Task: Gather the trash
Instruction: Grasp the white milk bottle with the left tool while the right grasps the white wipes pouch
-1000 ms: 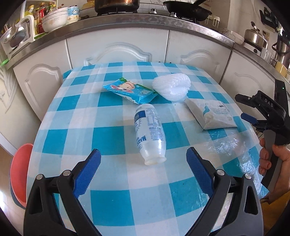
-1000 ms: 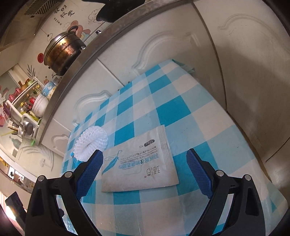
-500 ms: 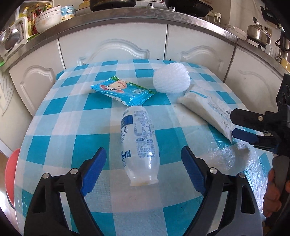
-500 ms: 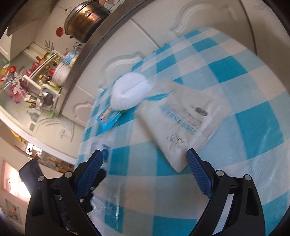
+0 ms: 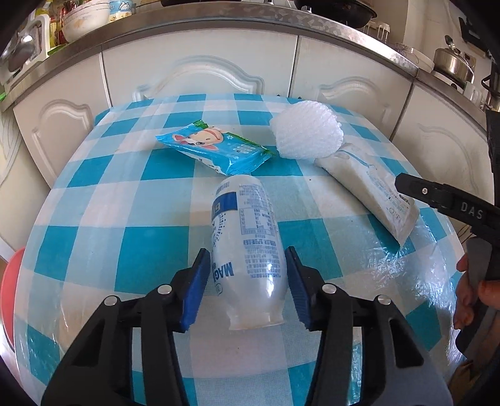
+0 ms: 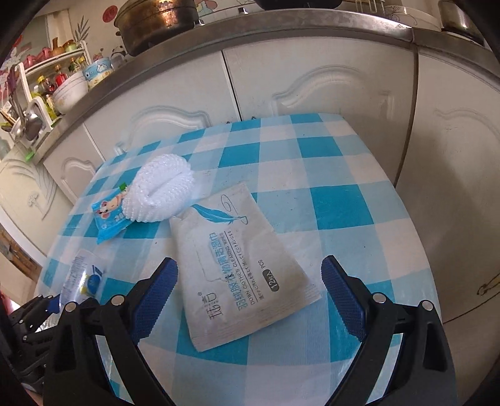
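Note:
An empty white plastic bottle (image 5: 247,237) lies on its side on the blue-checked table (image 5: 93,250). My left gripper (image 5: 247,290) is closed around its lower body, both blue pads touching its sides. The bottle also shows in the right wrist view (image 6: 82,279). A white wipes packet (image 6: 240,265) lies flat between the open fingers of my right gripper (image 6: 250,296), which hovers over it, empty. The packet also shows in the left wrist view (image 5: 372,190). A blue snack wrapper (image 5: 215,150) and a white foam net (image 5: 307,134) lie behind.
White kitchen cabinets (image 5: 200,75) stand close behind the table, with a steel counter (image 5: 218,22) carrying pots and bowls. A red bin (image 5: 7,281) sits at the table's left edge. The right gripper's body (image 5: 453,206) reaches in from the right.
My left gripper moved forward and closed its fingers onto the bottle. My right gripper swung round over the wipes packet, still open.

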`<action>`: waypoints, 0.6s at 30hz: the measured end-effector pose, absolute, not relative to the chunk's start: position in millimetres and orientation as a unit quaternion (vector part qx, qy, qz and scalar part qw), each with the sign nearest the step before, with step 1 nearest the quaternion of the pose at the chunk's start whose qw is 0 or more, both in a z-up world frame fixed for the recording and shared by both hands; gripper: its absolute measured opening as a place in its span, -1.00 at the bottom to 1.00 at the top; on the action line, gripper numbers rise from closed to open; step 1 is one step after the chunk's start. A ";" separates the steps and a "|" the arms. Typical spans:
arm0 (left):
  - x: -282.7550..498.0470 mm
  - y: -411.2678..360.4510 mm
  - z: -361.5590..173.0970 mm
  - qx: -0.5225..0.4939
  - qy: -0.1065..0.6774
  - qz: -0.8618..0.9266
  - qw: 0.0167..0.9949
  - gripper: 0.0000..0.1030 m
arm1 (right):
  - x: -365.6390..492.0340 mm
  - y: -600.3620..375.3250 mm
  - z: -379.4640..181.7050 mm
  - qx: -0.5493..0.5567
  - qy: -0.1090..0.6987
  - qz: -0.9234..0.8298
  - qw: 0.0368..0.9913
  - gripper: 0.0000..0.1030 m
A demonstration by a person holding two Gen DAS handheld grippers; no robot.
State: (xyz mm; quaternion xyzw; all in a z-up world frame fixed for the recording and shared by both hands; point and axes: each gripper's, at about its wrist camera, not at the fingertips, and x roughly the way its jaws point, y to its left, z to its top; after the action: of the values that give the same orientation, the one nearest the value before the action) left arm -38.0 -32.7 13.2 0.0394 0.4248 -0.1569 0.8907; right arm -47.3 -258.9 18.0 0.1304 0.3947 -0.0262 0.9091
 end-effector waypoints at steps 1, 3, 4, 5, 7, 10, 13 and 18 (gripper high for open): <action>-37.9 -32.2 13.4 0.038 0.425 -0.157 0.891 -0.07 | -43.9 -257.8 15.8 0.121 0.399 -0.026 0.909 0.79; -37.5 -31.5 13.6 0.038 0.424 -0.156 0.891 -0.14 | -37.5 -255.3 11.4 0.112 0.407 -0.017 0.906 0.79; -37.3 -31.2 13.5 0.037 0.425 -0.157 0.891 -0.14 | -35.0 -253.1 9.4 0.109 0.412 -0.012 0.905 0.79; -37.6 -31.2 13.8 0.038 0.425 -0.157 0.891 -0.14 | -32.3 -251.6 7.4 0.105 0.415 -0.009 0.904 0.79; -37.7 -30.9 13.9 0.039 0.424 -0.158 0.891 -0.14 | -27.2 -248.3 3.7 0.096 0.422 -0.008 0.901 0.79; -37.9 -30.6 13.9 0.039 0.425 -0.160 0.890 -0.14 | -22.5 -245.5 1.5 0.089 0.426 -0.003 0.901 0.85; -38.0 -28.1 14.6 0.035 0.425 -0.163 0.890 -0.14 | -18.7 -243.0 0.1 0.083 0.430 -0.002 0.899 0.87; -39.4 -21.9 17.6 0.026 0.422 -0.163 0.891 -0.14 | -14.0 -237.6 -1.7 0.065 0.440 -0.008 0.896 0.90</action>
State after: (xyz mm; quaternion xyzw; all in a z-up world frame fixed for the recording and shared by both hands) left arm -39.4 -21.9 17.6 0.0257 0.4221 -0.1629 0.8914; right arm -14.0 -237.6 -1.7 0.0646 0.4399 -0.0080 0.8957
